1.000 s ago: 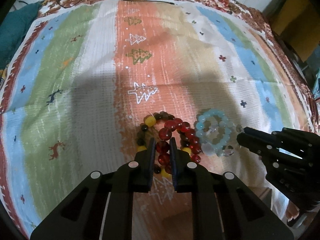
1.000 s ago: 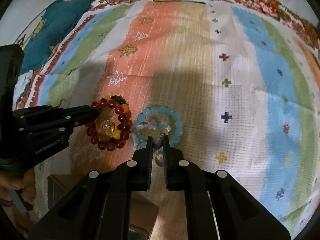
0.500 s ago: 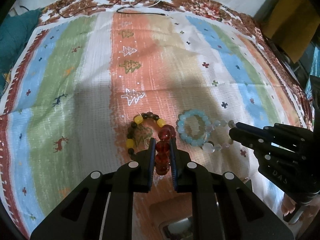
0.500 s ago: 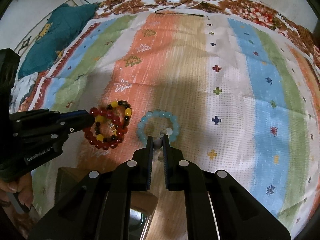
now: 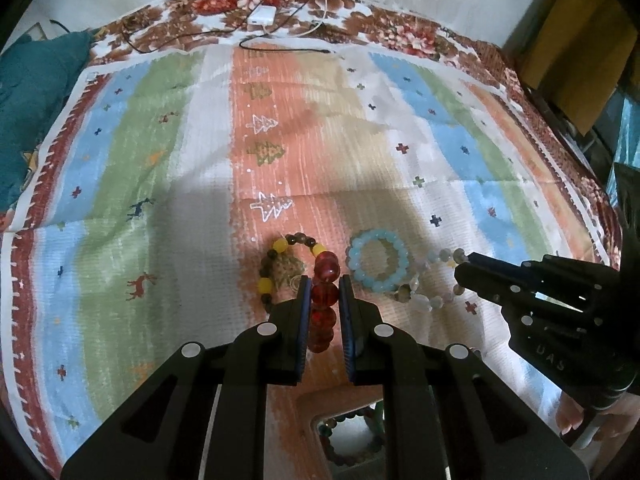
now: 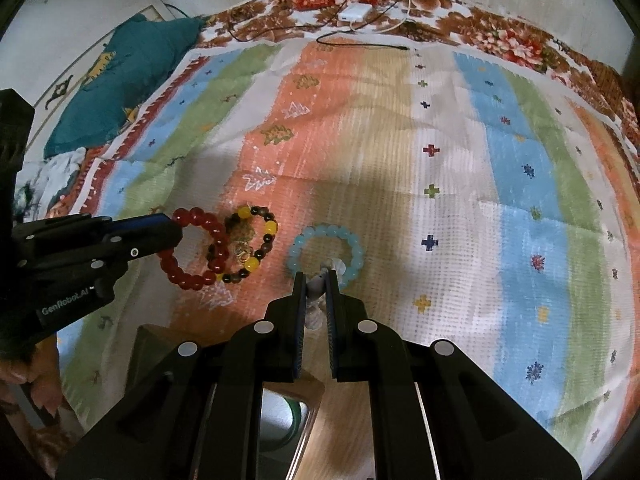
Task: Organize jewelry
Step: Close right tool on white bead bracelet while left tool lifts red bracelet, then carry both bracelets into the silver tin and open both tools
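Observation:
My left gripper (image 5: 324,285) is shut on a red bead bracelet (image 5: 325,300), which hangs from its pads just above the striped cloth (image 5: 160,184); the right wrist view shows the red bead bracelet (image 6: 192,252) as a full ring. My right gripper (image 6: 315,279) is shut on a pale mixed-bead bracelet (image 6: 316,286), whose loop trails to the cloth in the left wrist view (image 5: 424,294). A light blue bracelet (image 6: 326,248) and a yellow-and-brown bracelet (image 6: 250,246) with a gold charm lie flat on the cloth between the two grippers.
A wooden box (image 5: 316,404) with beads inside sits at the near edge under both grippers. A teal cushion (image 6: 120,80) lies far left. A white charger (image 5: 262,15) and cables rest at the cloth's far edge. A hand (image 6: 24,376) shows at the lower left.
Both grippers have risen and drawn back, each with its bracelet. The red and pale bracelets have come apart from the yellow-brown and blue ones, which stay on the cloth.

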A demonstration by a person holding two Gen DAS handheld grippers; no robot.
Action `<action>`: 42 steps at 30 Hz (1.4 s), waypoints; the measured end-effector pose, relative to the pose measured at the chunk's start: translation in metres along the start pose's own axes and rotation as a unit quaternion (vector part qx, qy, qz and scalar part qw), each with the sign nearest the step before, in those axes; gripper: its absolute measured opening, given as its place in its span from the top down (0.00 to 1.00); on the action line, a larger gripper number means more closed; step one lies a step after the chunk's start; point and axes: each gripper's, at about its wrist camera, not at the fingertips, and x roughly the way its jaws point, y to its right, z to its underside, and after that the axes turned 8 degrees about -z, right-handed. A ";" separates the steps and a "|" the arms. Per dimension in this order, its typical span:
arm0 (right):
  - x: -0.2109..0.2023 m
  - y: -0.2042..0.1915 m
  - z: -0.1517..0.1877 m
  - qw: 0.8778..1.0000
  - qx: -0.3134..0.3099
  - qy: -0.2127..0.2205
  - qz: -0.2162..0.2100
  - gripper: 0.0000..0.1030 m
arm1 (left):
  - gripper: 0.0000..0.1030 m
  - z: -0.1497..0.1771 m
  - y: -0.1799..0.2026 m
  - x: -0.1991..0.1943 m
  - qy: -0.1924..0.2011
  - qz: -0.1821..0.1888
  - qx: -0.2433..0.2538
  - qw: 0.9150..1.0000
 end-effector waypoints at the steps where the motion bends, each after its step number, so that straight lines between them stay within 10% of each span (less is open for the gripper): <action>1: -0.002 -0.001 0.001 1.000 0.000 0.002 -0.001 0.90 | 0.87 0.000 0.000 -0.002 0.002 0.001 -0.001 1.000; 42: -0.074 -0.040 0.039 0.996 -0.046 0.069 -0.017 0.90 | 0.87 0.048 0.021 -0.077 0.065 0.029 0.007 0.997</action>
